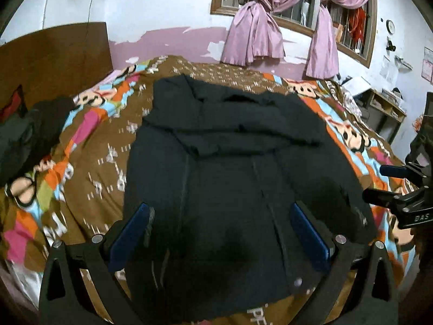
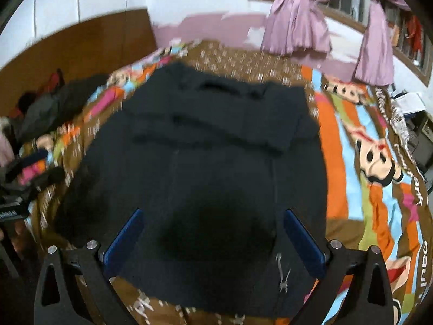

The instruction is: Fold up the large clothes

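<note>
Left gripper hangs over the near end of the dark jacket, blue pads spread wide, nothing between them, not touching the cloth as far as I can tell. Right gripper is the same: jaws wide apart, empty, above the jacket's hem. In the left wrist view the right gripper also shows at 3 o'clock, off the jacket's edge and over the bedspread, fingers parted.

The jacket lies flat on the bed, front up, hood end at 12 o'clock, hem at 6 o'clock near the grippers. Sleeves look folded in across the chest, forming a band across the upper body; the fabric is too dark to see exactly how they overlap. A metal snap sits near the hem at 5 o'clock, and a zipper pull shows in the right wrist view, also around 5 o'clock.

Under it is a brown bedspread with cartoon monkey prints and orange, blue and pink stripes. A pile of dark clothes lies at 9 o'clock, well apart from the jacket, in front of a wooden headboard. At 12 to 1 o'clock, a barred window with knotted pink curtains. A small shelf stands at 2 o'clock beside the bed. The right wrist view is motion-blurred.
</note>
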Available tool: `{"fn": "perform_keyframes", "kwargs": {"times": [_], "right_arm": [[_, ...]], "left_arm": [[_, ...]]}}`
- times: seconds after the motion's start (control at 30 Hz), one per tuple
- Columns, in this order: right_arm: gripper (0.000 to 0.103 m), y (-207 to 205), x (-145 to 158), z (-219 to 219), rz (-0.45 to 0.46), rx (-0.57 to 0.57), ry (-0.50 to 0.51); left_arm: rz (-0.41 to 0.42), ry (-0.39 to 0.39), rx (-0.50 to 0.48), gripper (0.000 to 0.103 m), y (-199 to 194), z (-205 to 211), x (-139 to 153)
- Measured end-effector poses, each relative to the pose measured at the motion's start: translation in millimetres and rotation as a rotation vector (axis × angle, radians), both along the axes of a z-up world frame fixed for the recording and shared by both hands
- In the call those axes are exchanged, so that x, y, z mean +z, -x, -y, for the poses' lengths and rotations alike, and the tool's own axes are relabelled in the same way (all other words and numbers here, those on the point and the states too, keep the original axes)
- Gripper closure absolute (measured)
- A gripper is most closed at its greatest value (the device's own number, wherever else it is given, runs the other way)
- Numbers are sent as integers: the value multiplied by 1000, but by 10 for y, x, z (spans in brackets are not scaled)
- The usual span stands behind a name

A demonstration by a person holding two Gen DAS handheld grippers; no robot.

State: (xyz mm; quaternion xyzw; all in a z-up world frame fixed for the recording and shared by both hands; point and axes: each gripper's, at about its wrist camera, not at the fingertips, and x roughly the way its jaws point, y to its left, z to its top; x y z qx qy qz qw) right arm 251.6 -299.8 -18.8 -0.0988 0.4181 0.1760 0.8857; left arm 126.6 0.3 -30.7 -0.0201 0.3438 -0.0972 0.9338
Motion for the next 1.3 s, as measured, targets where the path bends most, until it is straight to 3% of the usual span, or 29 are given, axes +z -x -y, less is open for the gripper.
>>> {"fn": "perform_keyframes", "kwargs": {"times": [0.1,0.27,0.6,0.73,0.9,1.07,1.3], "right_arm": [[0,61,-242,20,-55,8,39],[0,155,-553,44,-152,10,53],[0,350,-887,23,-208,89,149],[0,344,-1038,40,-276,100,181],[0,334,-1120,102,-318,90,181],[0,293,-1118,172,-339,62,155],[0,301,-1107,232,-330,60,153]], "left_arm": [[-18,80,5,2,179,-33,-259],[-68,-9,2,2,296,112,-561],[-126,-144,-42,2,548,125,-1072],[-138,-179,-81,2,574,171,-1180],[-103,-280,-107,2,634,236,-1298],[-63,-522,-79,2,541,402,-1523],[-68,-602,-64,2,415,411,-1650]]}}
